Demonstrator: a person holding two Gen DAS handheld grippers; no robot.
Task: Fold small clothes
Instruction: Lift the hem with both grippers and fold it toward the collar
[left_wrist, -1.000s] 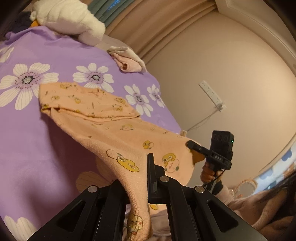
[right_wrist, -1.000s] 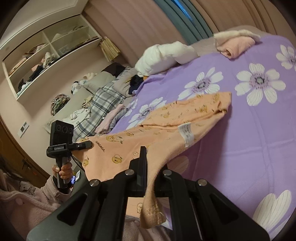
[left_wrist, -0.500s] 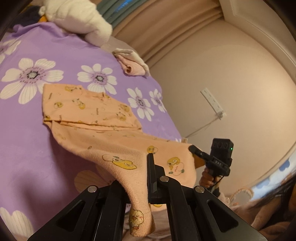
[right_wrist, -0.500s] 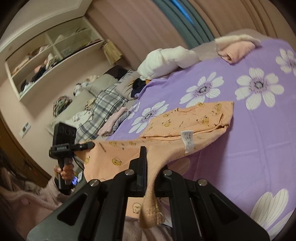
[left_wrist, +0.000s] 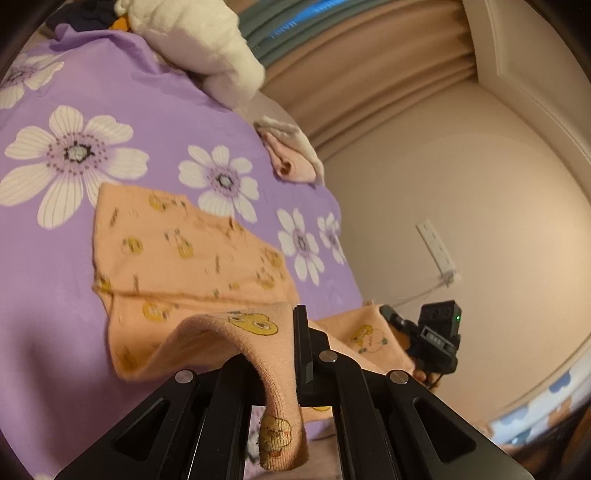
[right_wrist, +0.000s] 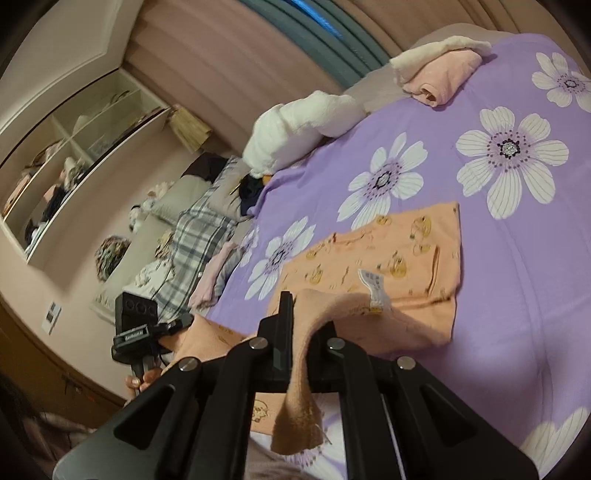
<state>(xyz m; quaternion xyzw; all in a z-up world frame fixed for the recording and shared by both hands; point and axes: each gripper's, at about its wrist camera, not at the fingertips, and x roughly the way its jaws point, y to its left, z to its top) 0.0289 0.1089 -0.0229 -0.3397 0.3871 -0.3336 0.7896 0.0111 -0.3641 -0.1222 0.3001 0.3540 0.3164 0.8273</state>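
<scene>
Your left claw: clamped on orange cloth, raised | your right claw: clamped on orange cloth, raised | claws level, apart

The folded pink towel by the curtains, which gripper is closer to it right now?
Right, probably. The pink towel lies at the bed's far right edge; the right gripper holds the orange garment on that side, the left gripper farther across.

Bedspread: bare purple expanse right of the orange garment, open for passage. Far end blocked by a white plush bundle and folded pink cloth. Left side: plaid bedding crowds the edge. Right side: wall close beside the bed.
</scene>
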